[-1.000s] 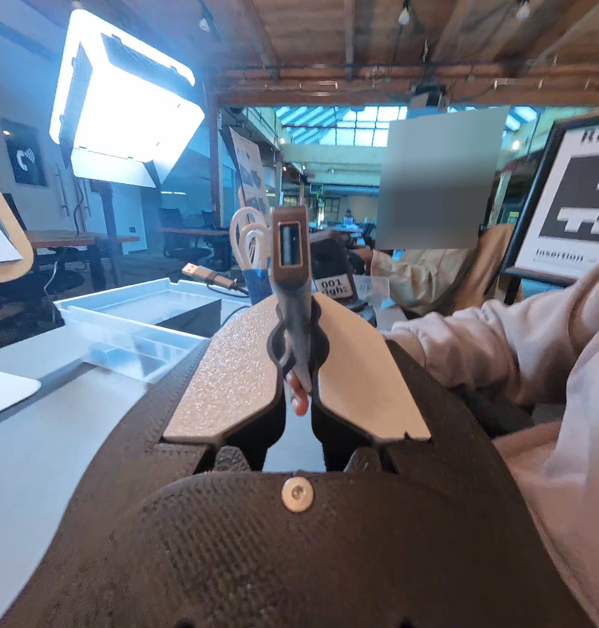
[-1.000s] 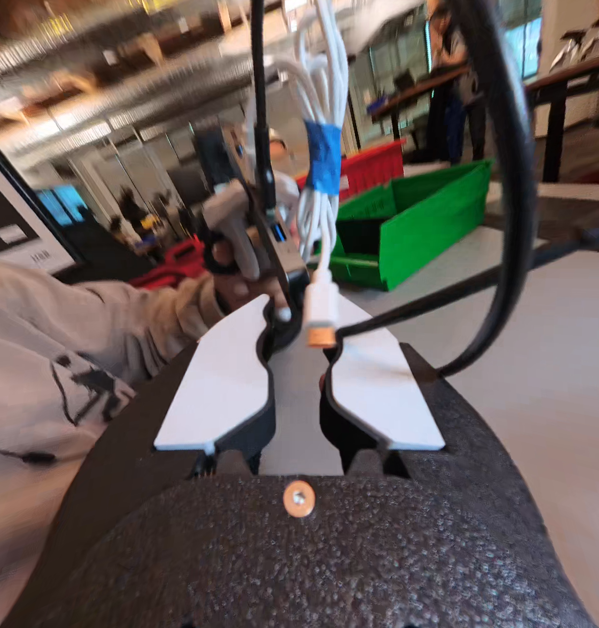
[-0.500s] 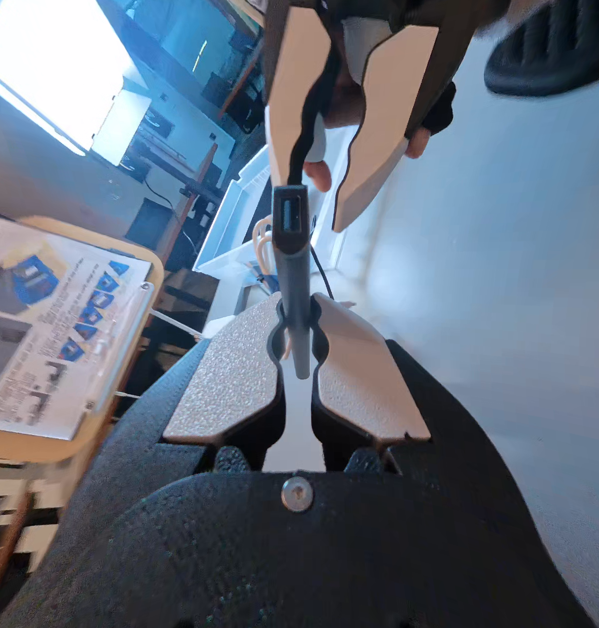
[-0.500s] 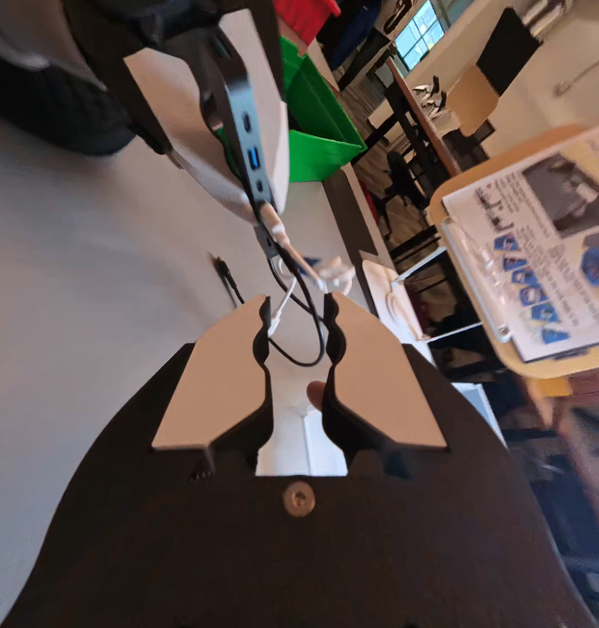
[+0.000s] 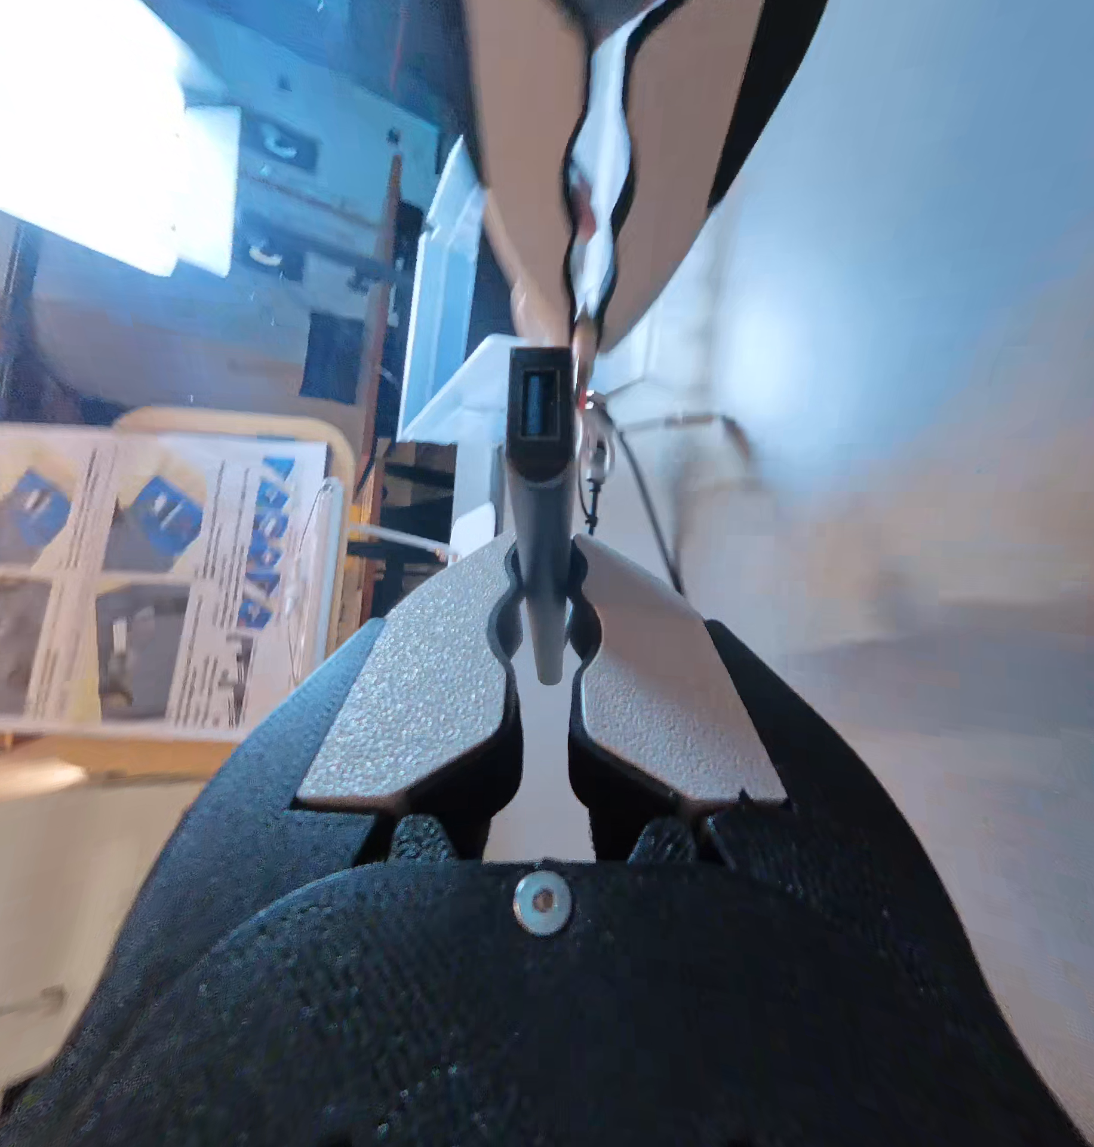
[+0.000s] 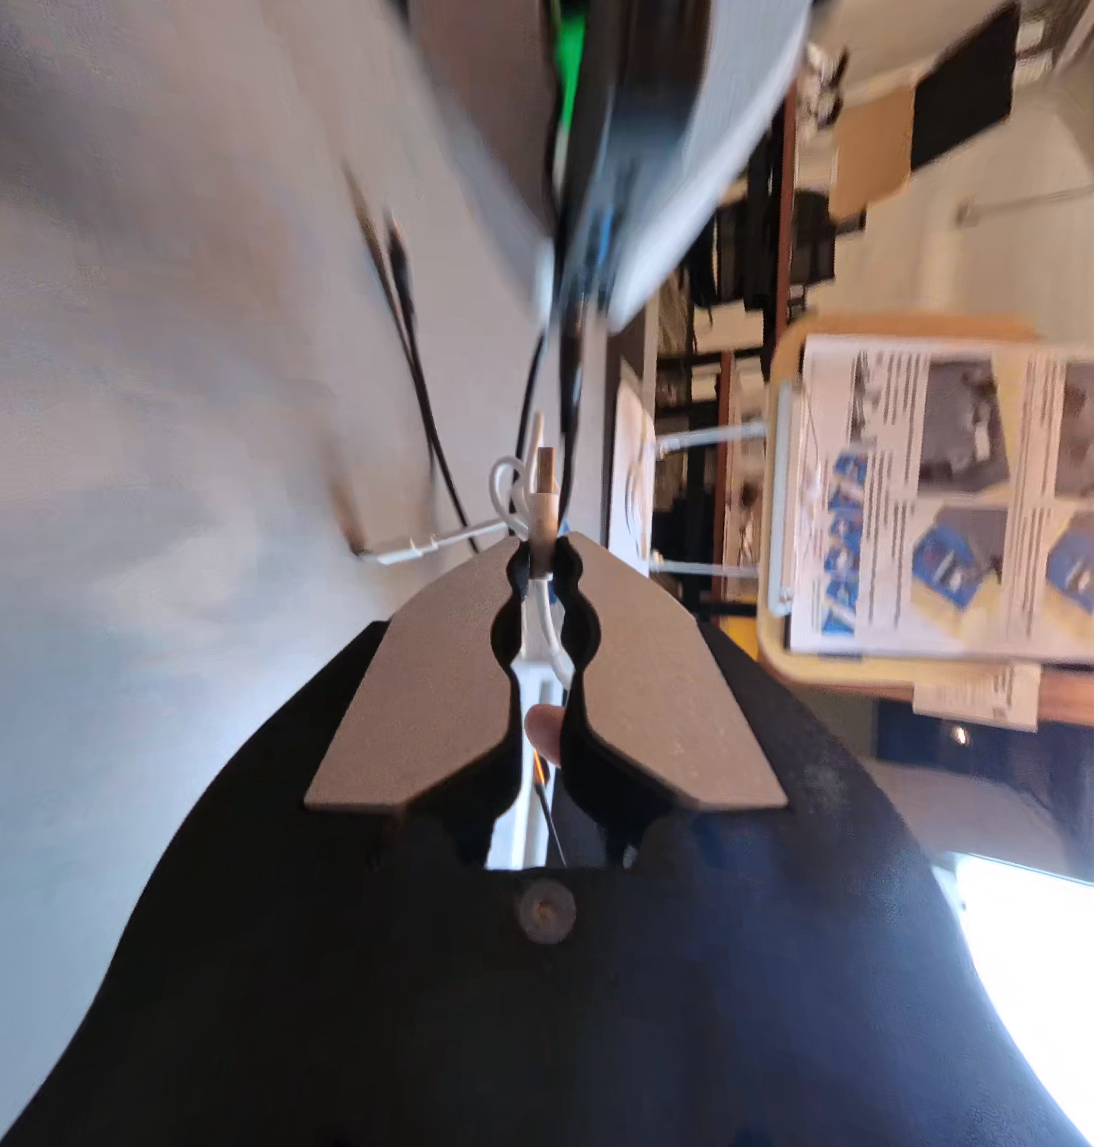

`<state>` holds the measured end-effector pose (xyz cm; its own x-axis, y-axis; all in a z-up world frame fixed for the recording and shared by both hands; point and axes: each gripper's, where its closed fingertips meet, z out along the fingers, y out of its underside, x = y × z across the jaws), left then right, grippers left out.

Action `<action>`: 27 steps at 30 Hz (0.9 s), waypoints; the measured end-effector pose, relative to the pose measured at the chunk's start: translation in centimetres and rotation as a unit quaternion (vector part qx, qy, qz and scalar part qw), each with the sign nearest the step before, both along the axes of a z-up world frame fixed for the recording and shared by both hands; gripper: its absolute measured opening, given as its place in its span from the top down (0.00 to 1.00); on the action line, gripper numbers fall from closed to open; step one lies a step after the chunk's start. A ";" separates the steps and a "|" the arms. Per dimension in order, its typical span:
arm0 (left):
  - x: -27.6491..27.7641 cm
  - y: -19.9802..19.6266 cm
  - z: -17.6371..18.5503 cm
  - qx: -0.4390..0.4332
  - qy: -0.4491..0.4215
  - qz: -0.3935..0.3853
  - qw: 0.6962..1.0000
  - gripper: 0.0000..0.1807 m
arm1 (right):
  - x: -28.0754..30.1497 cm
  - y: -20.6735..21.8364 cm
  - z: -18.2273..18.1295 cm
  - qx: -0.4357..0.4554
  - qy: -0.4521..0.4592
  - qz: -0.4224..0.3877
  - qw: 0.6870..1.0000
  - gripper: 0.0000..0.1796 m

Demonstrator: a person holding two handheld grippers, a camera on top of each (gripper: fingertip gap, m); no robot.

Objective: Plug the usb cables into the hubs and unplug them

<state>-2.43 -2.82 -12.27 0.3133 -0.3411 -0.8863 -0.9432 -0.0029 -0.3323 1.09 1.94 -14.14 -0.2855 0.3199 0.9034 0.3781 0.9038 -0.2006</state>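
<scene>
Now the plugging step: left tool [image 5: 544, 571] clamps the hub [image 5: 537, 472], port outward; right tool [image 6: 539, 552] pinches the white plug [image 6: 543, 496] just short of the hub. Next move calls for squaring plug with port.

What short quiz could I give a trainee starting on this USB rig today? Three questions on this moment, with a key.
1. True or false: the left gripper is shut on the dark hub.
2. What does the right gripper hold? A) white cable plug B) black cable C) nothing
3. Fill in: the hub's end port is ____.

Key: 1 true; 2 A; 3 empty.
</scene>
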 end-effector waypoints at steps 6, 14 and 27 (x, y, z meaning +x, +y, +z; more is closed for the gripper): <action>-3.4 -0.4 2.3 0.028 -0.128 0.016 0.991 0.94 | 3.5 5.2 9.4 -0.112 0.183 -0.036 0.976 0.96; -3.6 -0.7 4.8 0.061 -0.234 0.006 0.970 0.94 | 5.5 18.4 12.3 -0.165 0.214 -0.219 0.937 0.95; -2.7 -1.8 6.9 0.053 -0.385 -0.067 0.919 0.94 | 3.9 15.8 8.1 -0.438 0.140 -0.148 0.875 0.77</action>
